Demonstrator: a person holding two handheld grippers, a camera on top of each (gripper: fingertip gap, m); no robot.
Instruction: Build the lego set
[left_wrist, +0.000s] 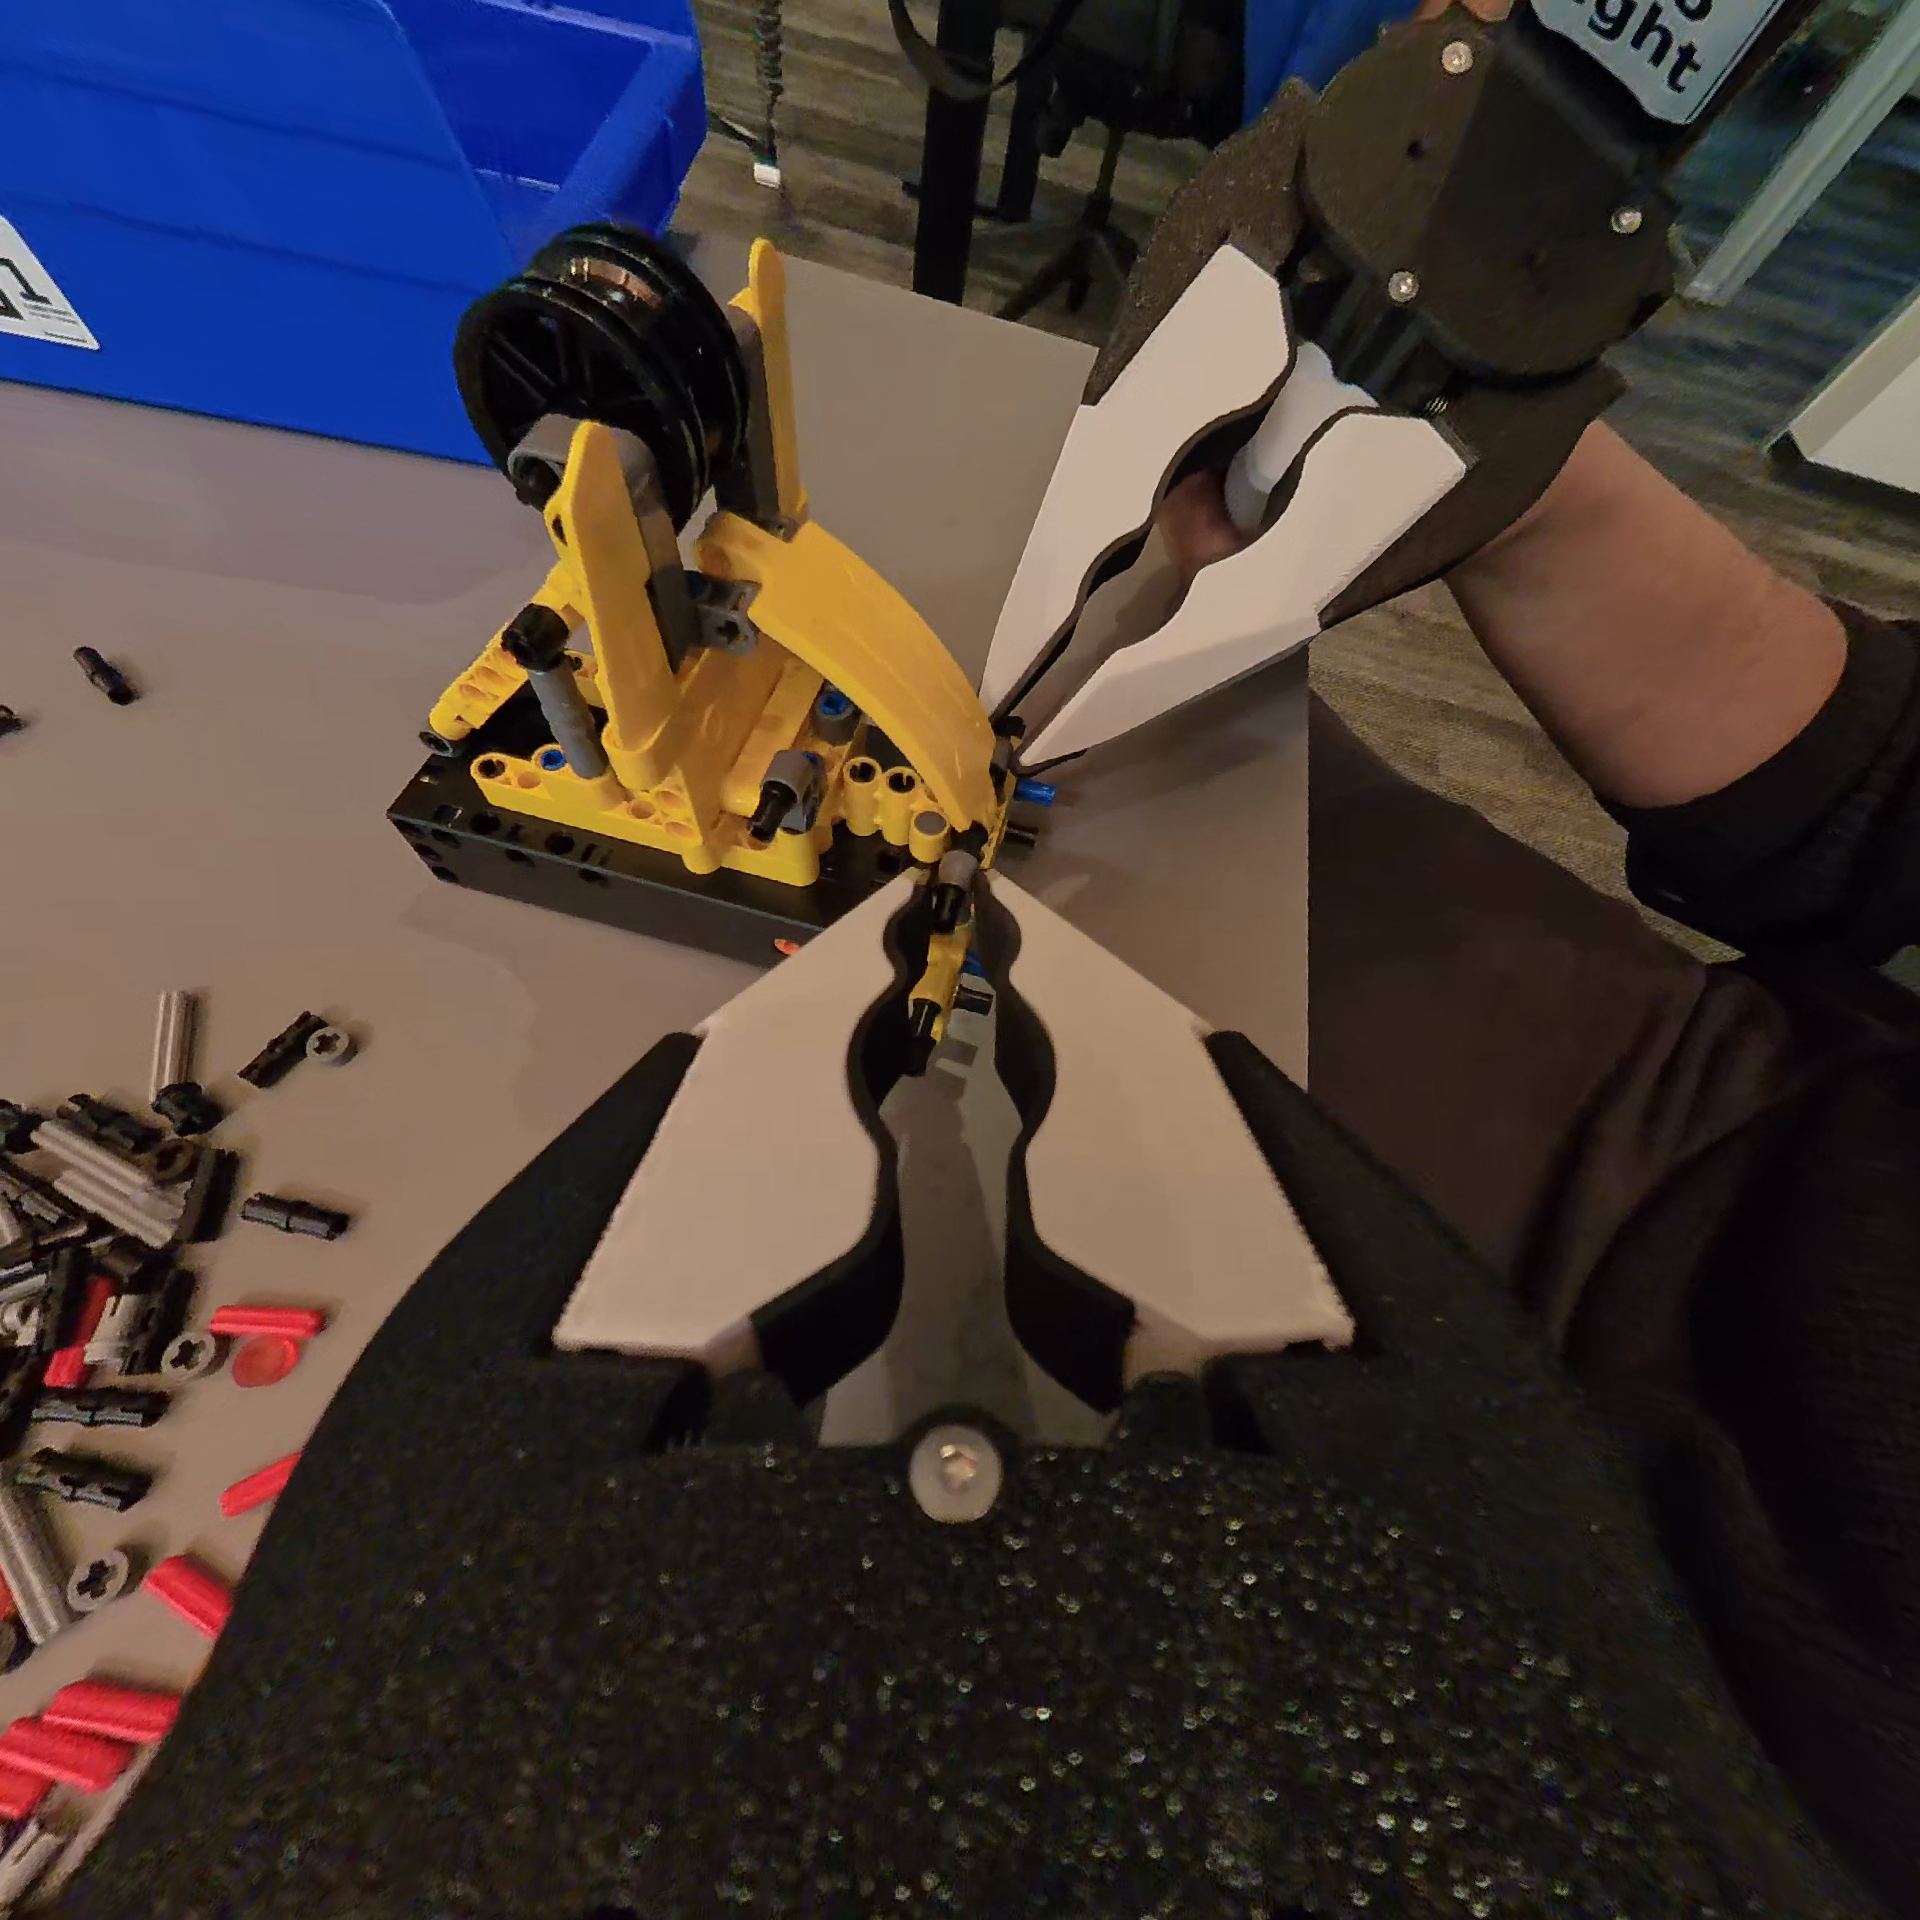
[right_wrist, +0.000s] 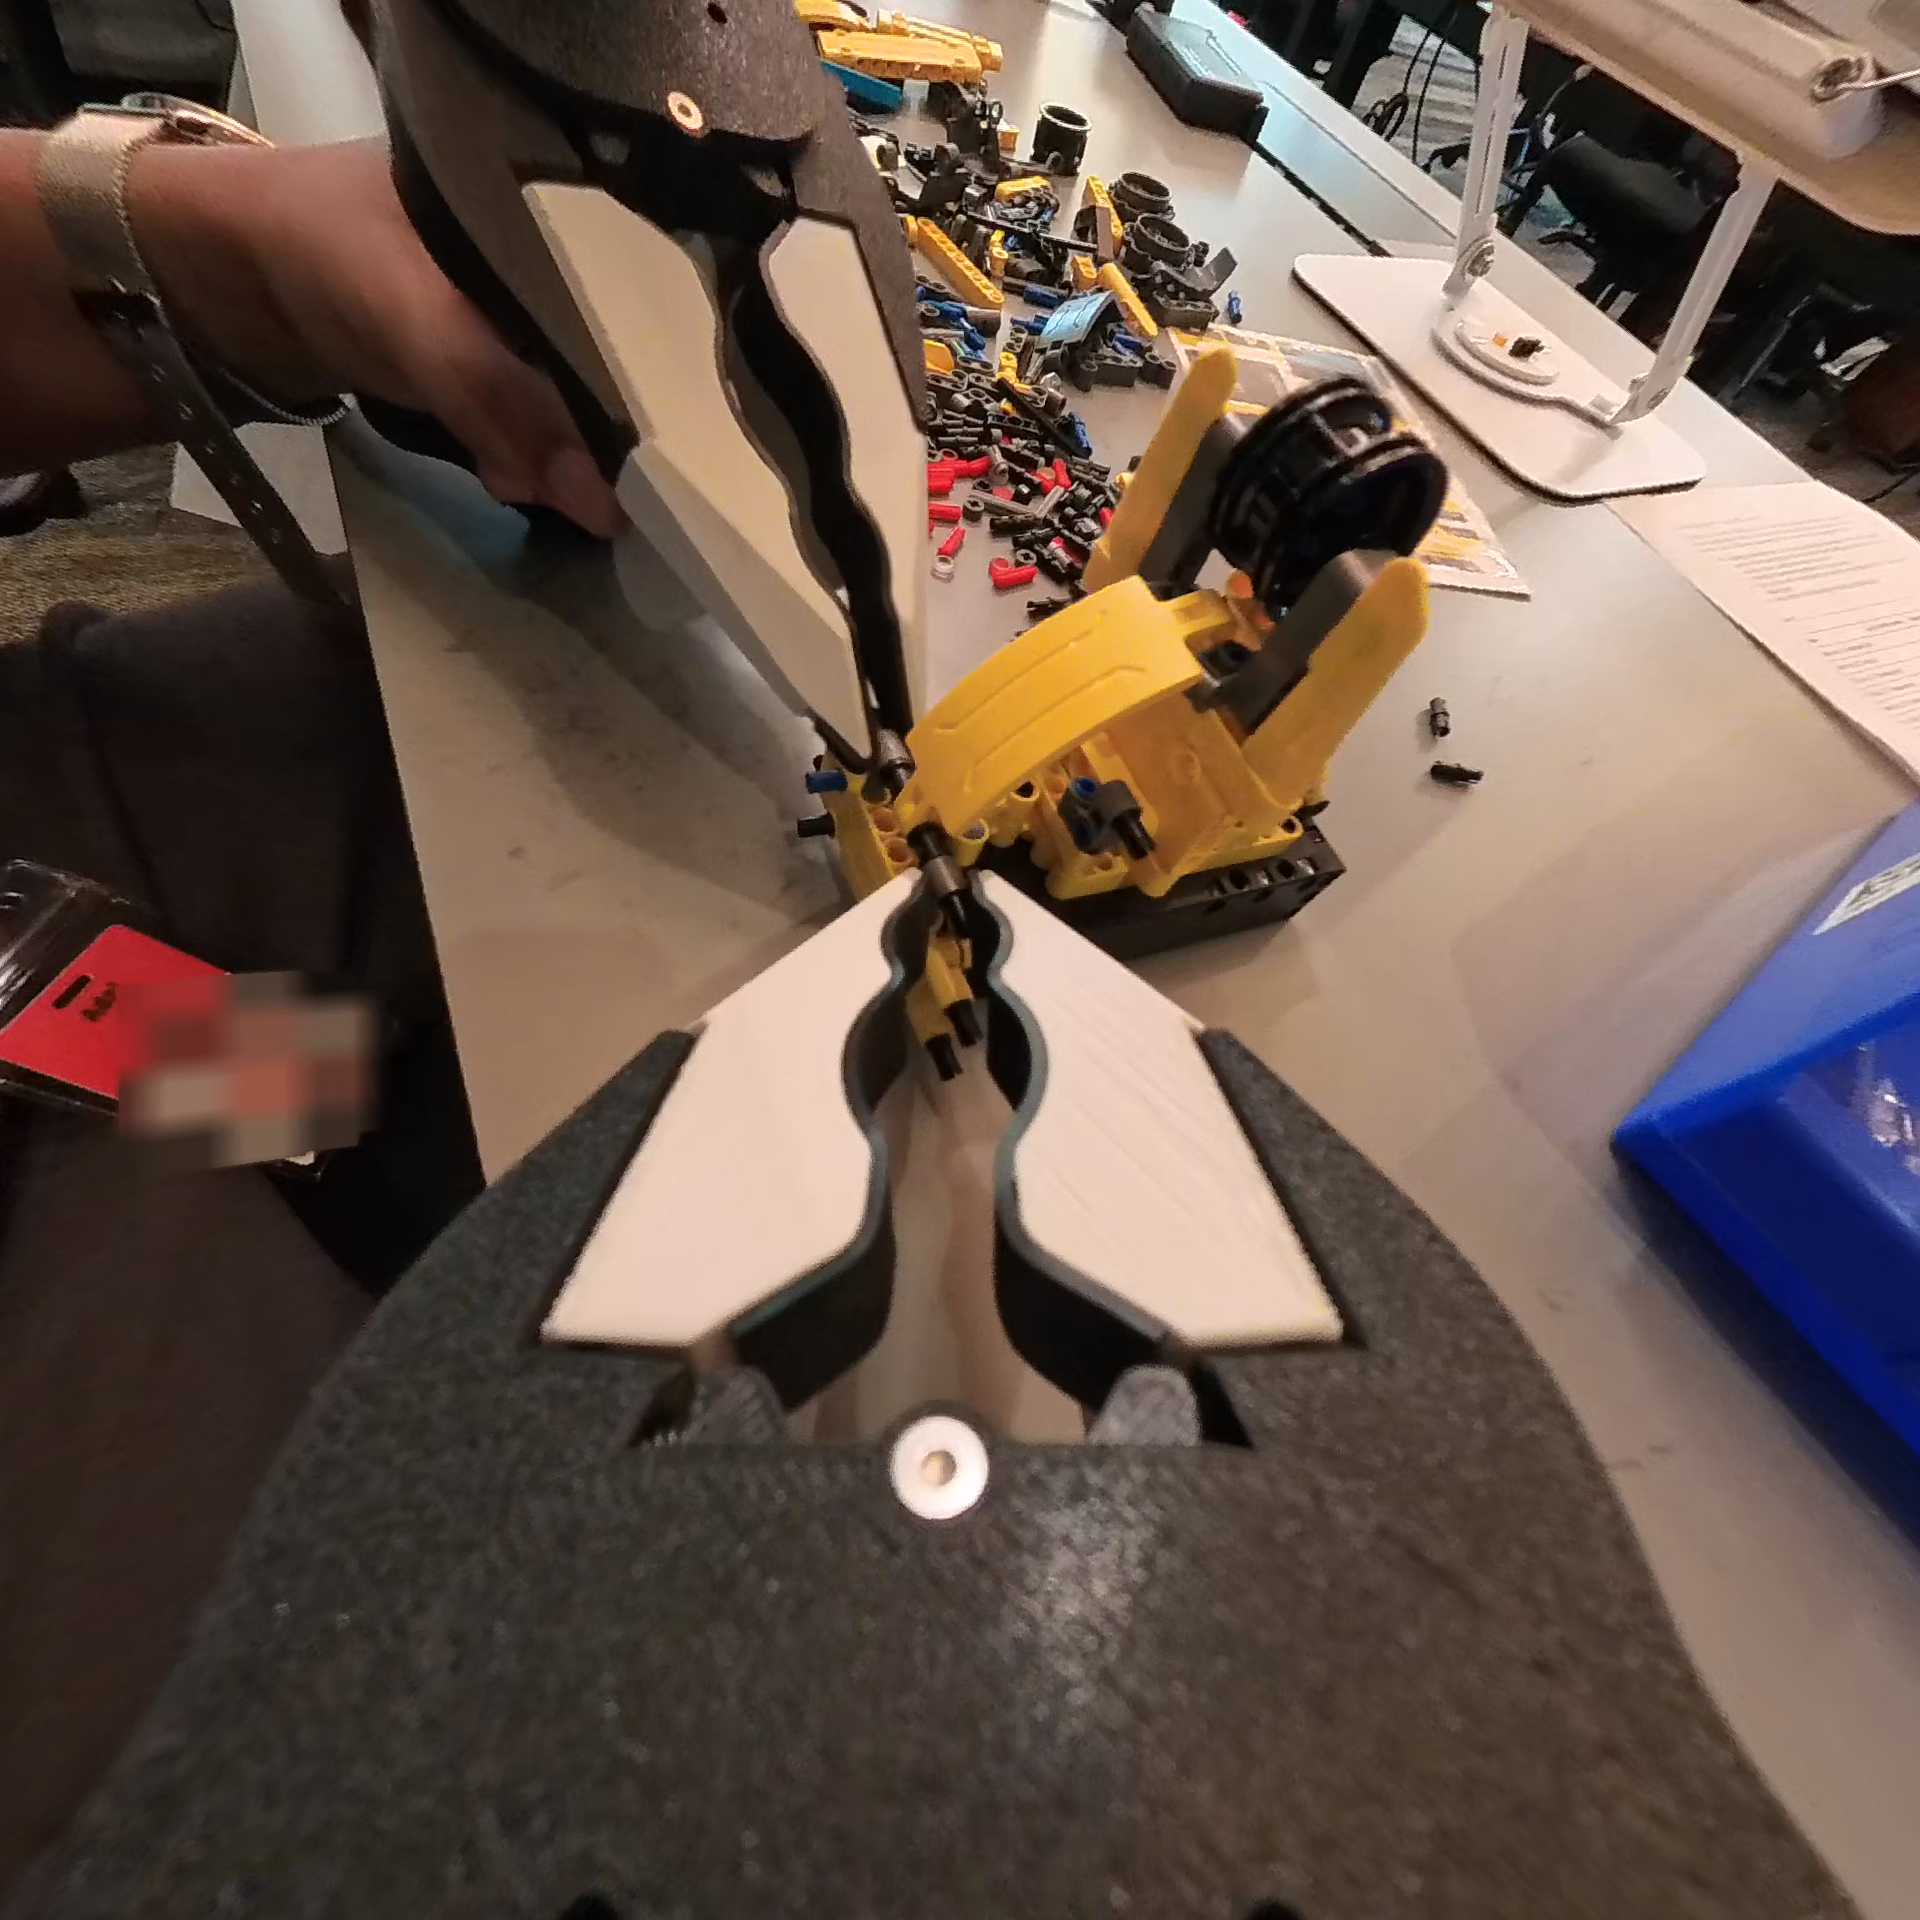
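A yellow and black brick-built model (left_wrist: 675, 727) (right_wrist: 1143, 748) stands on the grey table, with a black wheel (left_wrist: 603, 343) (right_wrist: 1330, 468) on top and a curved yellow panel (left_wrist: 862, 623) (right_wrist: 1049, 686). My left gripper (left_wrist: 951, 883) is shut on a grey and black pin piece at the model's near corner; a small yellow beam with black pins (left_wrist: 940, 987) shows between its fingers. My right gripper (right_wrist: 948, 883) is shut on a grey and black pin at the same corner from the other side. Each gripper shows in the other's view (left_wrist: 1013, 743) (right_wrist: 883, 758), tips at that corner.
Loose black, grey and red parts (left_wrist: 104, 1247) (right_wrist: 1039, 312) lie on the table. A blue bin (left_wrist: 312, 208) (right_wrist: 1787, 1091) stands beside the model. A white stand base (right_wrist: 1507, 364) and paper sheets (right_wrist: 1818, 603) lie farther off. The table edge (left_wrist: 1304, 831) runs close by the grippers. Less than 4 cm separates the two grippers' tips.
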